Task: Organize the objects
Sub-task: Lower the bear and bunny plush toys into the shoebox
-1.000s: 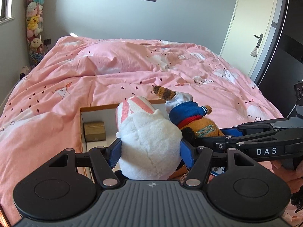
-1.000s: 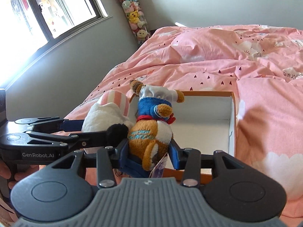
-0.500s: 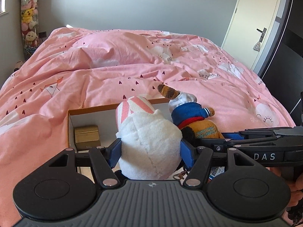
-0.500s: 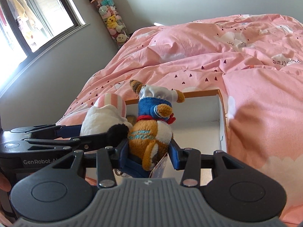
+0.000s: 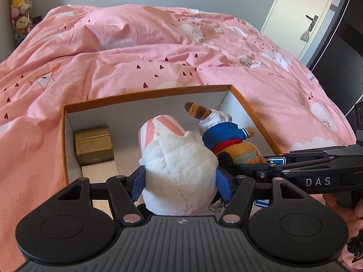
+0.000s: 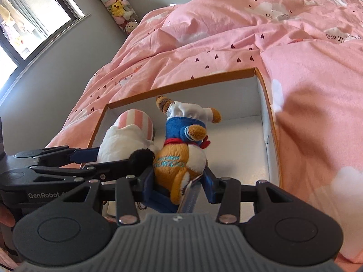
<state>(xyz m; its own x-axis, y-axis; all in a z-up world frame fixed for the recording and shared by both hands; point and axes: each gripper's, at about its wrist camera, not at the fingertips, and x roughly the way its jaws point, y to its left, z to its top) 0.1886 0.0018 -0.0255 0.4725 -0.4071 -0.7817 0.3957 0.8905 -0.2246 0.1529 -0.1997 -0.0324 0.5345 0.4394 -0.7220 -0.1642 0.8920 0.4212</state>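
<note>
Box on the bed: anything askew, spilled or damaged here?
Nothing stands out. The open box sits intact on the pink duvet, a small gold box upright in its corner. Both plush toys are cleanly held above it.

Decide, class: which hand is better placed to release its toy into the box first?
Right, probably. The right gripper holds the brown plush over bare box floor; the left gripper's white plush hangs nearer the gold block.

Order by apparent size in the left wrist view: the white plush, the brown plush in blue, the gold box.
1. white plush, largest, though nearest the camera.
2. brown plush in blue, partly hidden.
3. gold box, smallest, though close to the brown plush, so unsure.
</note>
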